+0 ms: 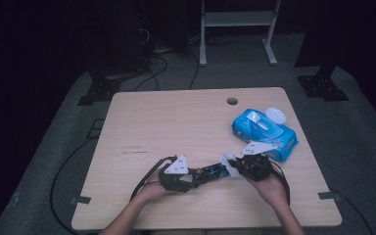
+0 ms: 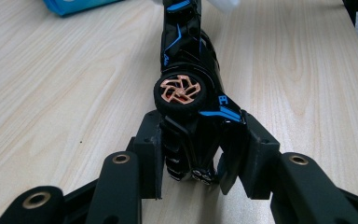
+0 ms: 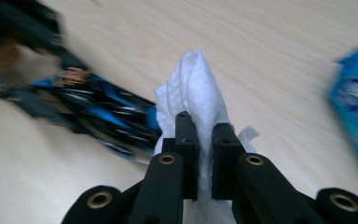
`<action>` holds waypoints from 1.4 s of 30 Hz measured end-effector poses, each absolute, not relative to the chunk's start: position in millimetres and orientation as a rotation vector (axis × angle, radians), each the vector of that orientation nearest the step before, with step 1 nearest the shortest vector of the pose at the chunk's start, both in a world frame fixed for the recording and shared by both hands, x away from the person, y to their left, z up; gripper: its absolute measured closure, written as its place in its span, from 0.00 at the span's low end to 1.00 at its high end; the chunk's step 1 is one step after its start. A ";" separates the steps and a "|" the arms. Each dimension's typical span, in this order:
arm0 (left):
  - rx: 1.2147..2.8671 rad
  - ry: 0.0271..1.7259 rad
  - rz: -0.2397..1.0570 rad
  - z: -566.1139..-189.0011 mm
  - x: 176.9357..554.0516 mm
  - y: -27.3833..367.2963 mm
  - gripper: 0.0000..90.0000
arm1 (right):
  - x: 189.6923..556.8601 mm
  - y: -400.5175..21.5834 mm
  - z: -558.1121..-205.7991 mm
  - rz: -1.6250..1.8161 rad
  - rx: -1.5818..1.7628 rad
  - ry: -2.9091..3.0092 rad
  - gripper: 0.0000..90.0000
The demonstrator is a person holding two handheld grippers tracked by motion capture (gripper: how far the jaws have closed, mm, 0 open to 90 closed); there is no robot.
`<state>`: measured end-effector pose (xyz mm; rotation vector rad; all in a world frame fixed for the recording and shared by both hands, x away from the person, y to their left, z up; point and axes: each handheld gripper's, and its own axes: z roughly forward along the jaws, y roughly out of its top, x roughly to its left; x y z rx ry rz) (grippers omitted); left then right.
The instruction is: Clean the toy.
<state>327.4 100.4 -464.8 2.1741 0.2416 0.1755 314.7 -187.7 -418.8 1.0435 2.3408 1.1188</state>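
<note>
Risk: toy car (image 2: 191, 70) twists loose if wipe (image 3: 193, 93) drags hard | left gripper (image 2: 191, 154) clamps car tail | right gripper (image 3: 204, 135) pinches wipe | wipes pack (image 1: 264, 128) at 2 o'clock on counter (image 1: 176, 117)

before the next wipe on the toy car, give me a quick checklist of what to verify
1. Left gripper clamped on the toy car: ok, its fingers press both sides of one end.
2. Right gripper holding the white wipe: ok, the wipe is pinched and sticks out past the tips.
3. Wipe on the car: cannot tell; it sits right beside the car's end, contact is blurred.
4. Car orientation: ok, turned on its side, copper wheel facing up.
5. Blue wipes pack clear of the work: ok, it lies apart on the table, beyond the right gripper.
</note>
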 end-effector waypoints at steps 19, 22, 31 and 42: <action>2.174 0.245 0.173 -465.2 328.0 100.0 0.64 | 307.9 -159.2 -409.4 1.216 0.944 2.376 0.93; 2.176 0.245 0.177 -464.9 327.1 99.8 0.64 | 306.9 -145.0 -412.5 1.193 0.889 2.408 0.93; 2.171 0.246 0.166 -465.9 328.5 99.5 0.64 | 309.6 -154.5 -414.9 1.183 0.957 2.385 0.93; 2.179 0.241 0.170 -467.0 327.9 97.2 0.65 | 314.7 -155.1 -418.3 1.192 0.955 2.412 0.93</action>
